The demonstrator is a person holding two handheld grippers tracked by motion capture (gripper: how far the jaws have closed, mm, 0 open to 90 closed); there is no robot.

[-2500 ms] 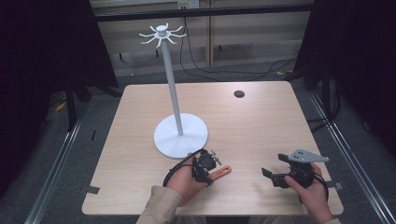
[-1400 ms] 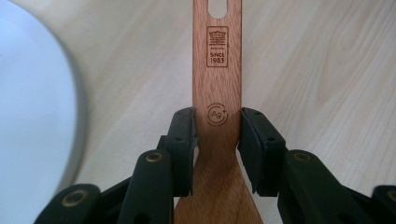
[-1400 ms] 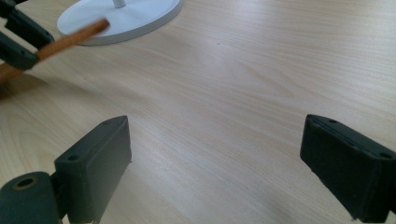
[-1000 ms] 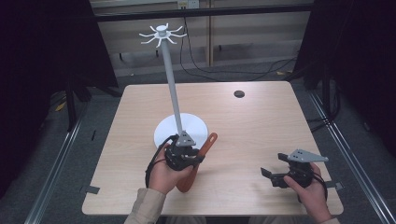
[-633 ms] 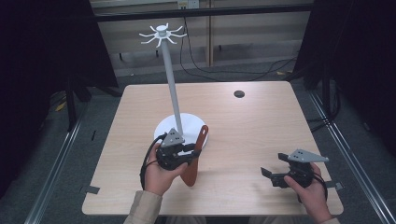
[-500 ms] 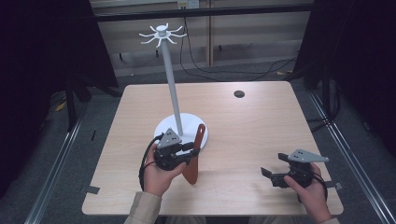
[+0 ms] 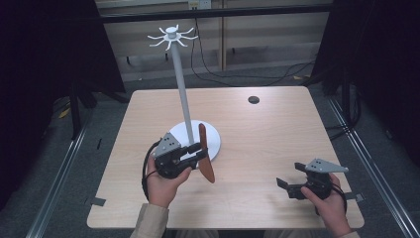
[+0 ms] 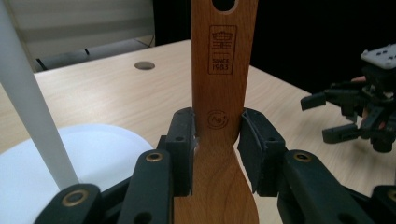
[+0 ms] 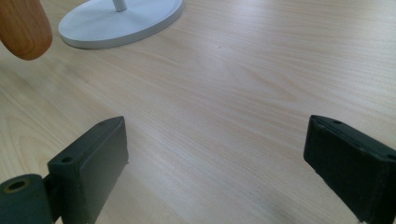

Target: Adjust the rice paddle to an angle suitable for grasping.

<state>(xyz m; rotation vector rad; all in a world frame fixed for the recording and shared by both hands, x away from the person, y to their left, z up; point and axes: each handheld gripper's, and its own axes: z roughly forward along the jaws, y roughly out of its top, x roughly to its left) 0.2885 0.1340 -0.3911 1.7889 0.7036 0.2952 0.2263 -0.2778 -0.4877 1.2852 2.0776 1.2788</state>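
- Your left gripper (image 7: 197, 154), at the lower left of centre in the high view, is clamped on the wooden spatula (image 7: 204, 152); in the left gripper view both pads press the sides of its handle (image 8: 219, 93) just above where it widens.
- You hold the spatula nearly upright, clear of the table (image 7: 277, 129): its broad end points down toward the bottom of the high view, and its handle end, with a hole (image 8: 224, 3) at the top edge of the left gripper view, points up.
- The spatula sits just in front of the white stand (image 7: 183, 99), beside its pole and over the edge of its round base (image 7: 210, 136).
- Your right gripper (image 7: 289, 184), at the lower right of the high view, has its jaws wide apart over bare table, holding nothing.
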